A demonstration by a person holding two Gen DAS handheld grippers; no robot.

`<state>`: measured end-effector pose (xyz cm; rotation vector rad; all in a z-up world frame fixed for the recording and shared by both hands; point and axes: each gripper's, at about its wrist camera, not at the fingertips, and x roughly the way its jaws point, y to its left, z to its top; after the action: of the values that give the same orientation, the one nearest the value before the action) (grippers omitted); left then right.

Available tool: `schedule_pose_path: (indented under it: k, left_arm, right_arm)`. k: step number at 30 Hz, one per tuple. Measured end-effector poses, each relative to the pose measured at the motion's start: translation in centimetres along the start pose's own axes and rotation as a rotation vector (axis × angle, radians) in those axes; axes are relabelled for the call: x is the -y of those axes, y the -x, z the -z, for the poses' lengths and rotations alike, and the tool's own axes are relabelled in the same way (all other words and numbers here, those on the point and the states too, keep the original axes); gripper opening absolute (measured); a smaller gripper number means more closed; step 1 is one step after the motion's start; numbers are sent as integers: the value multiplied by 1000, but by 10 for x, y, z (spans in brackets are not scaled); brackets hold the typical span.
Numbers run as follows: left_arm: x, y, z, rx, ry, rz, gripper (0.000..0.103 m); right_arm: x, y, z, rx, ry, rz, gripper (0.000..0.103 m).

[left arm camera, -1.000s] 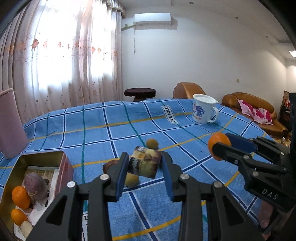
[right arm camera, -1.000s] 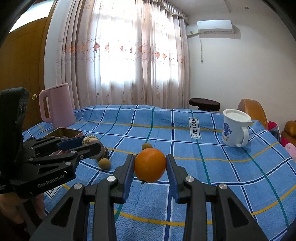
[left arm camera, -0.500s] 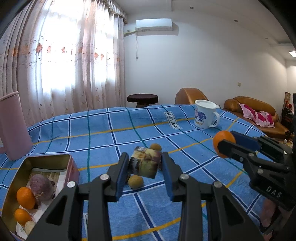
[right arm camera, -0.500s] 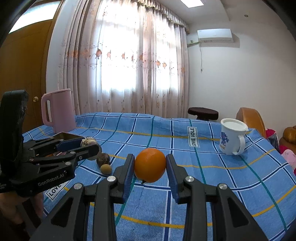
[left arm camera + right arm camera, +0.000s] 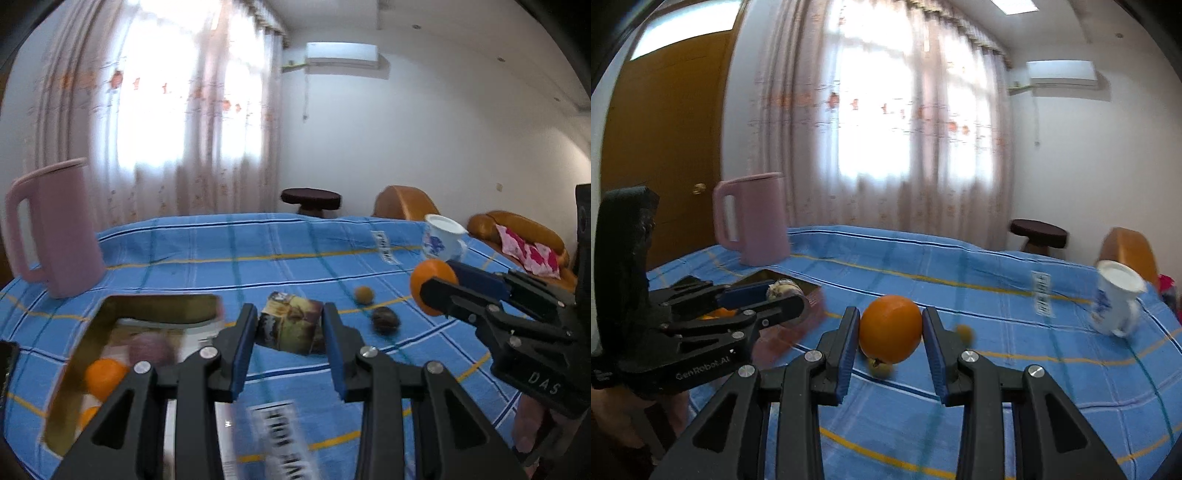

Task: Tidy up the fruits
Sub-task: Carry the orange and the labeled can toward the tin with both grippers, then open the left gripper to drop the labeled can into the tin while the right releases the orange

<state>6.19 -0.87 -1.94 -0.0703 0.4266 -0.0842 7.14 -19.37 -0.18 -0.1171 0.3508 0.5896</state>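
Left wrist view: left tool (image 5: 290,326) clamps a printed cube-shaped block (image 5: 291,326).
Right wrist view: right tool (image 5: 890,332) clamps a round orange fruit (image 5: 890,328).
Gold metal tin (image 5: 155,306): left of left tool.

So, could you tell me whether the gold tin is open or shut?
Open: the gold tin has no lid on, and oranges lie inside.

My left gripper (image 5: 290,328) is raised above the surface, fingers level and pointing forward, jaws clamped on a held item. My right gripper (image 5: 890,330) is alongside at similar height, jaws clamped likewise. Both grippers angle slightly toward each other, well apart.
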Motion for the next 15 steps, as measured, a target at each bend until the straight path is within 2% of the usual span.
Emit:
schedule_pose_path:
  k: [7,15]
  left_arm:
    - [-65,18,2,-22,75,-106,37]
    - [-117,20,16,-62,151,-185,37]
  right_arm:
    - [-56,-33,-16,-30,62,-138,36]
    - [-117,-72,-9,-112,111,-263,36]
